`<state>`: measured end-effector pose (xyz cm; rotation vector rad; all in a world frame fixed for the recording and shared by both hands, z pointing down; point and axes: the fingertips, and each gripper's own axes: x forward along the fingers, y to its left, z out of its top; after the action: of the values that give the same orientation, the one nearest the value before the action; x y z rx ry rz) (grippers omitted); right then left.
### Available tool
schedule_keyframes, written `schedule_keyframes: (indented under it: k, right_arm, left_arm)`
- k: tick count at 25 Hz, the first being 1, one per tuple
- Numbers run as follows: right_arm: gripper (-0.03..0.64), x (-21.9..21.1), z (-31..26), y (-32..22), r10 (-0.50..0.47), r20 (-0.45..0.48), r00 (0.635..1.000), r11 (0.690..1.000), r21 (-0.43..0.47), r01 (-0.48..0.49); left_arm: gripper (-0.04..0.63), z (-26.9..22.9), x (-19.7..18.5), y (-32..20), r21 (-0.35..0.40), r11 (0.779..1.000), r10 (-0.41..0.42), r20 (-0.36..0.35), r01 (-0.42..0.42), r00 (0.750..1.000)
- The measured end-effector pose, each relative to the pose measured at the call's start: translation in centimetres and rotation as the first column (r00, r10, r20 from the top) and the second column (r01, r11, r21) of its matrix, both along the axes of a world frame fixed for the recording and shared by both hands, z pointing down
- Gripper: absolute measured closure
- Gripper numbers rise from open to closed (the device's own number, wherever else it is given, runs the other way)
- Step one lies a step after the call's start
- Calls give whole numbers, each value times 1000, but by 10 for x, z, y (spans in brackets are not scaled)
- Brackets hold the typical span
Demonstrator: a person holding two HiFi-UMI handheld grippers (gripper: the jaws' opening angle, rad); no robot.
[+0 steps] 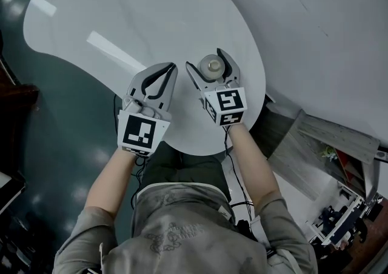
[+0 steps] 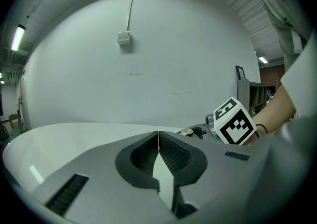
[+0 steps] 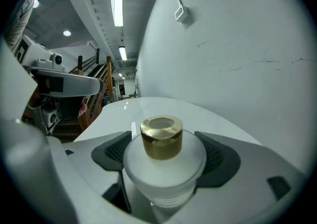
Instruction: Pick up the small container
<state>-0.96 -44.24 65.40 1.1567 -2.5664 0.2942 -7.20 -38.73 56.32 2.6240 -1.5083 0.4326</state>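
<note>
Table [image 1: 121,18]: white, rounded and glossy, with a pale wall behind it.
Small container [image 1: 211,67]: frosted white jar with a gold cap [image 3: 161,137], upright near the table's near right edge. The frosting hides any contents.
Right gripper [image 1: 204,59]: jaws spread wide with the container between them. The pads sit close on both sides, seemingly not pressing.
Left gripper [image 1: 171,66]: jaws together with nothing between them, just beside the right gripper.
</note>
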Motion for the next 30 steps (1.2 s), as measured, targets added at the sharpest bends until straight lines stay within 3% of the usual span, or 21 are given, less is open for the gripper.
schedule_keyframes:
  k: [13, 19, 30]
  right_arm:
    - [270, 4, 13, -6, 60, -86, 994, 998, -23, -63]
    - [271, 8, 8, -2, 77, -74, 994, 995, -50, -81]
    - [270, 16, -86, 17, 59, -74, 995, 998, 21, -57]
  left_arm:
    - [577, 12, -13, 6, -24, 1000, -9, 12, 9, 1000]
    - [577, 5, -18, 8, -24, 999, -21, 15, 21, 1000]
    - [577, -62, -13, 14, 30, 999, -14, 23, 13, 1000]
